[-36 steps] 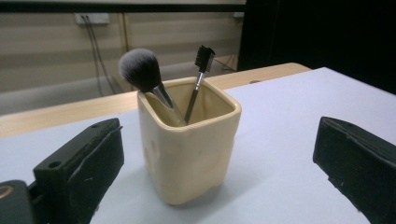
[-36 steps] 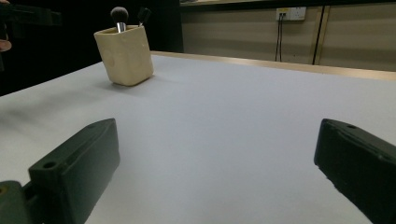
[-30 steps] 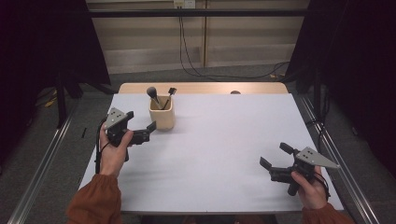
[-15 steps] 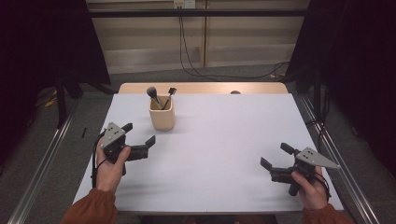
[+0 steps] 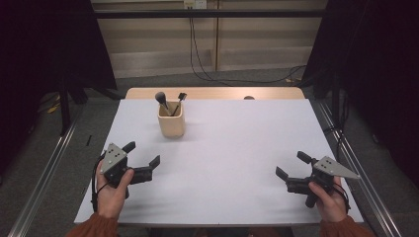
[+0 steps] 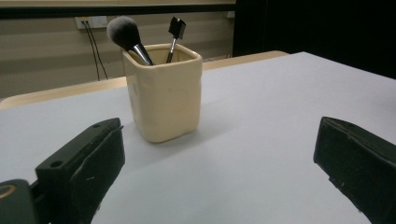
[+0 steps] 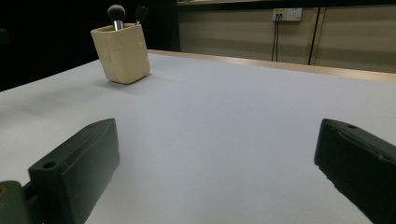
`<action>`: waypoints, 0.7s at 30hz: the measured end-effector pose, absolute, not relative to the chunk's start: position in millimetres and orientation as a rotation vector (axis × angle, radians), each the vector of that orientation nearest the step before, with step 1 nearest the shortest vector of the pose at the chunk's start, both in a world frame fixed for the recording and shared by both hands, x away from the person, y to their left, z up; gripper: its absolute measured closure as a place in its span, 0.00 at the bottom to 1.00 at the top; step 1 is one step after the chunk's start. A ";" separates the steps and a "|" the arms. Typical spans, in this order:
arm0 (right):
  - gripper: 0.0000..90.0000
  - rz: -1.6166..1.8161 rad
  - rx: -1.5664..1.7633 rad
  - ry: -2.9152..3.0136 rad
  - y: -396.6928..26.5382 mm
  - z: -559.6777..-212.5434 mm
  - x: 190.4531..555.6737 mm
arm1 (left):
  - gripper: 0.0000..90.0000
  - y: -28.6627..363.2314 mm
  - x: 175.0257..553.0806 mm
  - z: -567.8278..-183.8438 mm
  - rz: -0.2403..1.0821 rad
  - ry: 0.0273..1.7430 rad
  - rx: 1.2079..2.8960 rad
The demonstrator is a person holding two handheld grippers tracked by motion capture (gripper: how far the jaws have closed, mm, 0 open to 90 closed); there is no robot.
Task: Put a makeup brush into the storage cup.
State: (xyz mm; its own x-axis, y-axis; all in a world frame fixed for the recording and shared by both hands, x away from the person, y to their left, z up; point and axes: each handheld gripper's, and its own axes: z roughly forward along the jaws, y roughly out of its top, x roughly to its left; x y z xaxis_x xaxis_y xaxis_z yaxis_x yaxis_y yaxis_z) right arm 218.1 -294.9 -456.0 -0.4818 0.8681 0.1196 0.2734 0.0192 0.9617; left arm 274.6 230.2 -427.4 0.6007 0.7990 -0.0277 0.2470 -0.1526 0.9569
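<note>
Two grippers low over table (image 5: 232,143), both with jaws wide, nothing held. Left gripper (image 5: 143,160) near cream holder (image 5: 171,125), aimed at it, likely lined up for approach. Holder upright at far left, powder brush (image 6: 122,32) and small brush (image 6: 175,27) leaning inside. Right gripper (image 5: 291,168) well apart, idle.

Left tongs (image 5: 144,159): black body and two blocky black jaws, a round hole seen in one jaw face; grey three-cornered plate with small dark screws mounted on top; black cable looped at the wrist; right tongs (image 5: 291,165): same black build, grey plate likewise fitted; rust-orange sleeves (image 5: 94,228) worn on both forearms.
</note>
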 end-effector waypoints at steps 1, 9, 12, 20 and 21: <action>0.00 1.487 1.165 1.782 -294.8 -456.0 218.0 | 0.02 229.4 273.4 -428.4 0.606 0.876 1.696; 0.00 1.483 1.168 1.778 -295.6 -456.2 217.2 | 0.02 234.9 265.2 -433.6 0.620 0.881 1.706; 0.00 1.483 1.170 1.776 -295.6 -456.1 217.0 | 0.02 236.3 263.0 -434.9 0.642 0.886 1.720; 0.00 1.486 1.164 1.777 -296.1 -455.5 216.0 | 0.03 242.5 257.1 -438.3 0.596 0.896 1.698; 0.00 1.486 1.163 1.777 -296.1 -455.4 215.8 | 0.03 242.6 255.8 -438.3 0.600 0.899 1.697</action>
State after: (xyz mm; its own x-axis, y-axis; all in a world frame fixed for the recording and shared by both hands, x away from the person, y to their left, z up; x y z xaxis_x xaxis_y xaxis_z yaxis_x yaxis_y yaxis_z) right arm 215.8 -296.1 -455.4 -0.4796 0.8695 0.1181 0.2704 0.0183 0.9626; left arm 255.8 242.6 -438.3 0.5883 0.8074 -0.0454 0.2685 -0.1421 0.9527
